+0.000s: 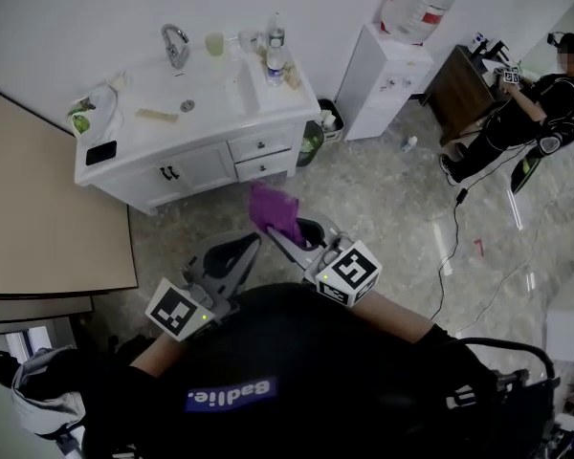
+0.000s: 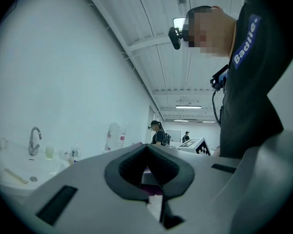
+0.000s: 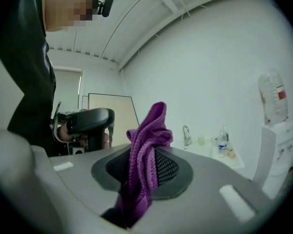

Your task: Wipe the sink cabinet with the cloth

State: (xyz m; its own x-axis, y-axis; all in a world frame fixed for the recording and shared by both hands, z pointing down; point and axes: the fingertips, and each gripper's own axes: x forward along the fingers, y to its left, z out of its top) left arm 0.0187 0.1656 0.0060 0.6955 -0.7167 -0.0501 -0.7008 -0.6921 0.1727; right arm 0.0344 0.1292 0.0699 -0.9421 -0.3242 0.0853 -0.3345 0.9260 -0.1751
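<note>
The white sink cabinet [image 1: 187, 151] stands against the wall at the upper left, with a faucet [image 1: 175, 44], a cup and bottles [image 1: 275, 51] on its top. A purple cloth [image 1: 274, 210] sticks up from my right gripper [image 1: 289, 235], which is shut on it in front of the cabinet's drawers, well short of them. In the right gripper view the cloth [image 3: 146, 150] hangs pinched between the dark pads. My left gripper [image 1: 241, 245] is beside it, shut with nothing held, and its pads [image 2: 136, 167] meet. Both gripper views show the cabinet in the distance.
A black phone [image 1: 100, 153] lies on the counter's left end. A bin [image 1: 311, 142] and a water dispenser [image 1: 387, 75] stand right of the cabinet. A seated person [image 1: 531, 113] is at the far right, a cable [image 1: 450, 247] runs over the floor, and a beige panel [image 1: 48, 208] is at the left.
</note>
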